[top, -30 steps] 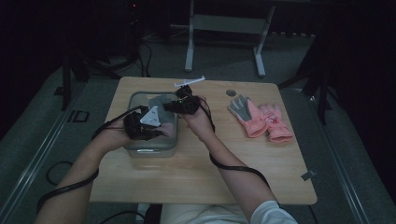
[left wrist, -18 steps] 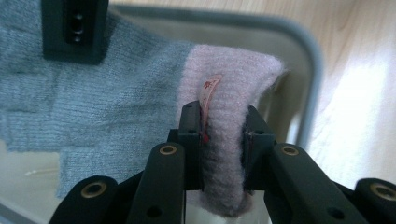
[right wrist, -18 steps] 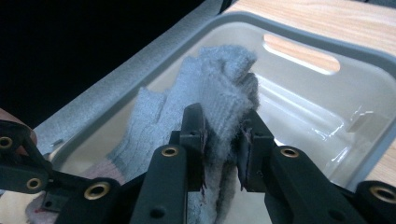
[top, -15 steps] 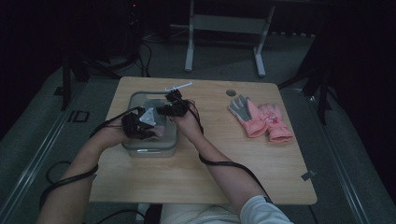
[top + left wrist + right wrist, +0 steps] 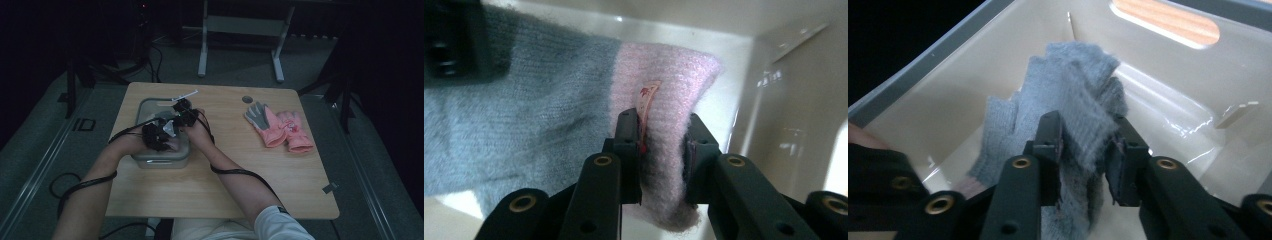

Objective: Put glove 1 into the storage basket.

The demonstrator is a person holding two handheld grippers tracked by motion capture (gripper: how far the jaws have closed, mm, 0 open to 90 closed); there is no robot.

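Note:
A grey knit glove (image 5: pixel 524 120) with a pink cuff (image 5: pixel 664 90) hangs stretched inside a clear plastic bin (image 5: pixel 150 162) at the table's left. My left gripper (image 5: pixel 663 150) is shut on the pink cuff, close to the bin's wall. My right gripper (image 5: pixel 1085 150) has the glove's grey finger end (image 5: pixel 1068 80) bunched between its jaws. Those jaws have just been opening, and the fabric still fills the gap and touches both pads. In the high view the left gripper (image 5: pixel 159 136) and right gripper (image 5: pixel 182 116) sit close together over the bin.
A pair of pink gloves (image 5: pixel 280 129) lies on the wooden table (image 5: pixel 225 200) to the right. A small dark disc (image 5: pixel 247 99) sits near the far edge. A white strip (image 5: pixel 184 95) rests by the bin's far rim. A metal frame stands beyond the table.
Both hands have come down into the bin with the glove and shifted a little left. The right gripper's jaws stand slightly wider.

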